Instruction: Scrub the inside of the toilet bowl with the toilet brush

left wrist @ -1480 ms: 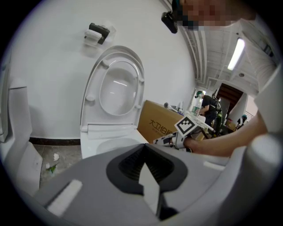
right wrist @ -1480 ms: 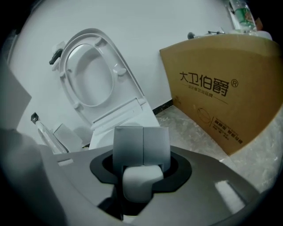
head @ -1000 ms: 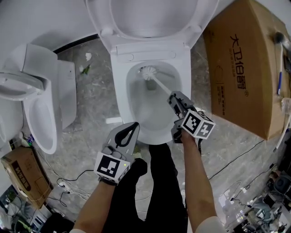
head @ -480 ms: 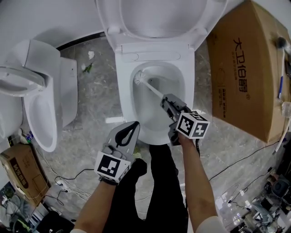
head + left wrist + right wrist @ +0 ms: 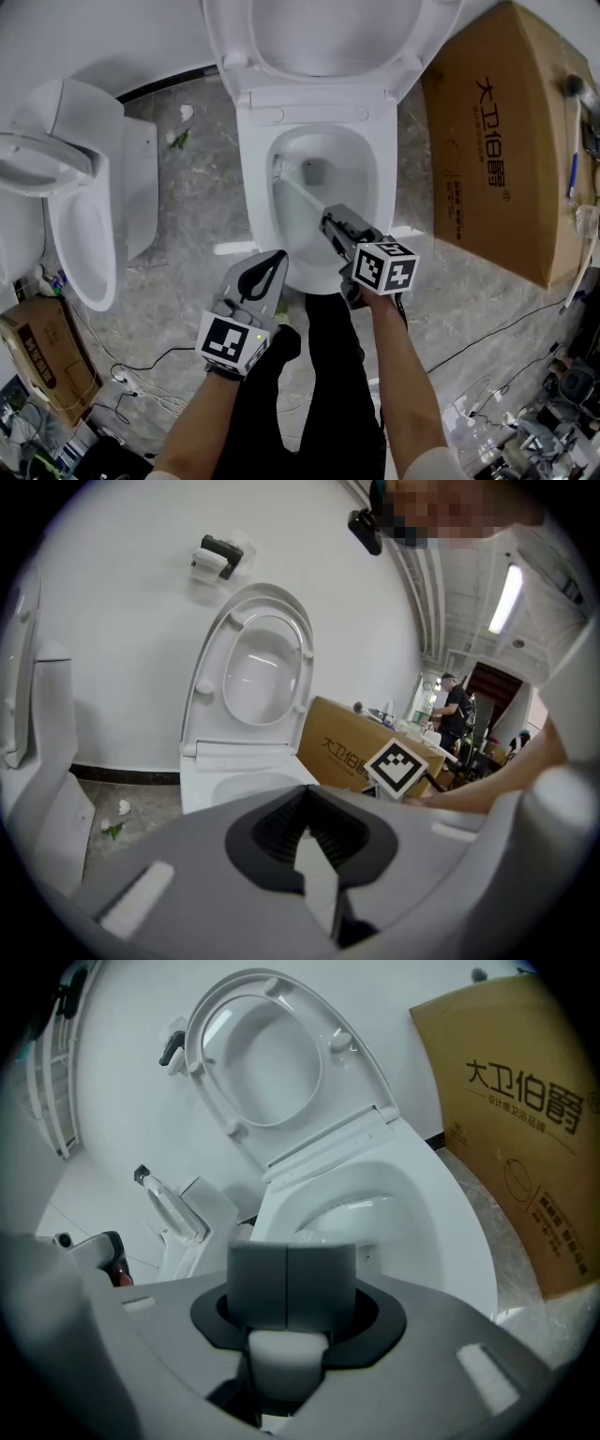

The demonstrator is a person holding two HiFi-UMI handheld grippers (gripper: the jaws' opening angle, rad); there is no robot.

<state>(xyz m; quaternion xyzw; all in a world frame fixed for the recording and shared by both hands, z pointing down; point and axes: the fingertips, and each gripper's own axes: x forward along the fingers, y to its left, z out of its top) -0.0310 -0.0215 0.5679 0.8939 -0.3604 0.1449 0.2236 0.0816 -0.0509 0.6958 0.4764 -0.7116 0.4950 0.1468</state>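
Right tongs (image 5: 330, 223) clenched on the white handle of the toilet brush (image 5: 298, 194). The handle runs up and left from the tips into the toilet bowl (image 5: 253, 187), and the brush end sits against the bowl's left inner wall, near the rim. In the right gripper view the two grey pads (image 5: 258, 1283) are pressed together with no gap. The handle itself is hard to pick out there, but the bowl opening is straight ahead.

Left tongs (image 5: 274, 261) clenched with nothing between them. They hover near the bowl's front edge on the person's left side, well apart from the brush. The left gripper view shows the jaws meeting in a closed point.

Seat and lid (image 5: 328, 28) are raised against the wall. A cardboard box (image 5: 487, 159) stands just beside the toilet on the right, and a second toilet (image 5: 84, 234) is on the left – both on the grey marbled floor (image 5: 187, 216).
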